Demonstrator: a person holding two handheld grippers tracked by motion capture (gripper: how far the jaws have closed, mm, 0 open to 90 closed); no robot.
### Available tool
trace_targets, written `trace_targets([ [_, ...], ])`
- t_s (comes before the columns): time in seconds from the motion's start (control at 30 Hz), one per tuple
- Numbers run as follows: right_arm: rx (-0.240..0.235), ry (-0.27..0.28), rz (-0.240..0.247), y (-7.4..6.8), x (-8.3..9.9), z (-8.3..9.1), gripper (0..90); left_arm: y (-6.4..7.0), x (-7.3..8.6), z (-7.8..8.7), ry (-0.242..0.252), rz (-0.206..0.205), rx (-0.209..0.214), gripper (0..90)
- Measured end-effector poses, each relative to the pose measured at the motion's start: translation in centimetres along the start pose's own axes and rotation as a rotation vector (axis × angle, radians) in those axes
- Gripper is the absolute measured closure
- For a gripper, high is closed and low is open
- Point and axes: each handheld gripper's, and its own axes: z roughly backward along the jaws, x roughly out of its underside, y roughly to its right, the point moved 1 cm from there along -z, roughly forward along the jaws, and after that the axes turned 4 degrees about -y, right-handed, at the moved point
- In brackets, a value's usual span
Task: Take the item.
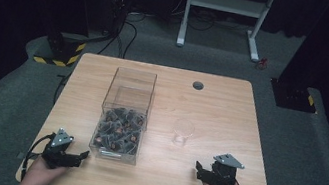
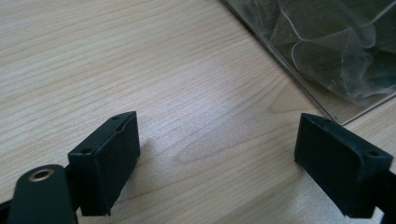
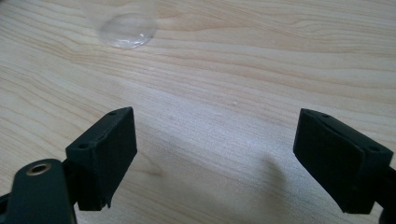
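Note:
A clear plastic box (image 1: 124, 115) stands left of the table's middle, its lower part full of small dark wrapped pieces (image 1: 119, 130). To its right stands a clear empty cup (image 1: 183, 131). My left gripper (image 1: 71, 158) rests near the front left edge, open, its jaws pointing toward the box's near corner (image 2: 327, 60). My right gripper (image 1: 204, 174) rests near the front right edge, open, nothing between its jaws. The cup's base (image 3: 127, 29) lies ahead of the right gripper (image 3: 215, 154), a little to the left. The left gripper (image 2: 217, 158) has bare wood between its jaws.
The wooden table (image 1: 219, 117) has a round cable hole (image 1: 198, 85) at the back. Beyond the table are a white desk frame (image 1: 224, 11) and yellow-black striped bases (image 1: 60, 52) on grey carpet.

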Motion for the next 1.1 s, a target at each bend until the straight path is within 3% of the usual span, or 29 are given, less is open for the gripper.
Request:
trace_targets([
  [0.57, -0.032, 0.035, 0.038, -1.3, -0.4, 0.4, 14.1, 0.0, 0.0, 0.0, 0.000, 0.000, 0.000, 14.6],
  [1.1, -0.087, 0.040, 0.075, -3.5, -0.5, 0.2, 14.7, 0.0, 0.0, 0.0, 0.000, 0.000, 0.000, 14.6],
])
